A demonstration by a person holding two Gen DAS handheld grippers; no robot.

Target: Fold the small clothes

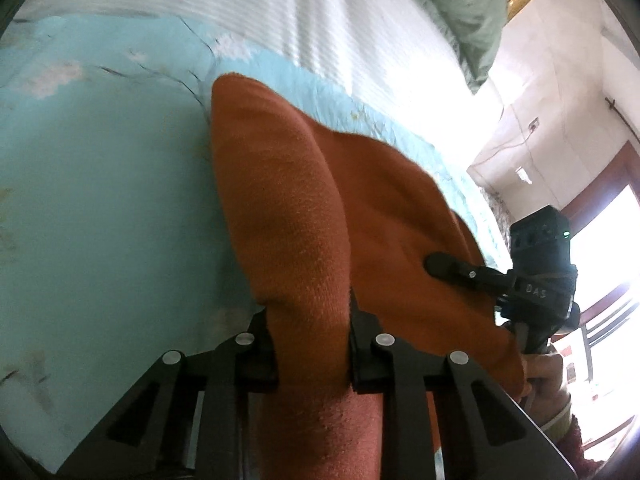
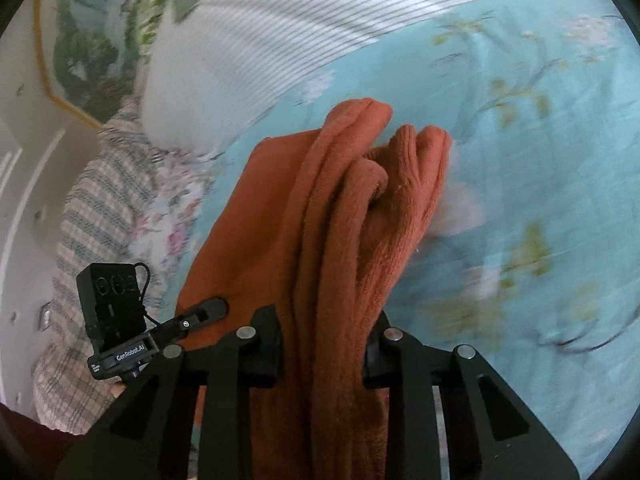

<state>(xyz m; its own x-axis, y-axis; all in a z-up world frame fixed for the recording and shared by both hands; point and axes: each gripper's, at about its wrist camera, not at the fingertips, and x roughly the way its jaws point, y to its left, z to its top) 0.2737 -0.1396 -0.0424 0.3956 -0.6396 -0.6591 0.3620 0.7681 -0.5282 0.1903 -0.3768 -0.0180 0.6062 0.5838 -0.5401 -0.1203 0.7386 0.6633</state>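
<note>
A rust-orange knit garment [image 1: 304, 216] hangs between my two grippers above a light blue floral bedsheet [image 1: 100, 200]. My left gripper [image 1: 310, 344] is shut on one bunched edge of it. My right gripper [image 2: 322, 344] is shut on the other edge, where the fabric [image 2: 348, 216] gathers in thick folds. The right gripper also shows at the right of the left wrist view [image 1: 448, 266]. The left gripper shows at the lower left of the right wrist view [image 2: 208, 308]. The lower part of the garment is hidden behind my fingers.
A white striped cover [image 1: 320, 20] lies at the far side of the bed, also in the right wrist view [image 2: 280, 32]. A green cloth [image 1: 468, 12] rests on it. A plaid blanket [image 2: 92, 220] lies at the left. A framed picture [image 2: 80, 48] hangs on the wall.
</note>
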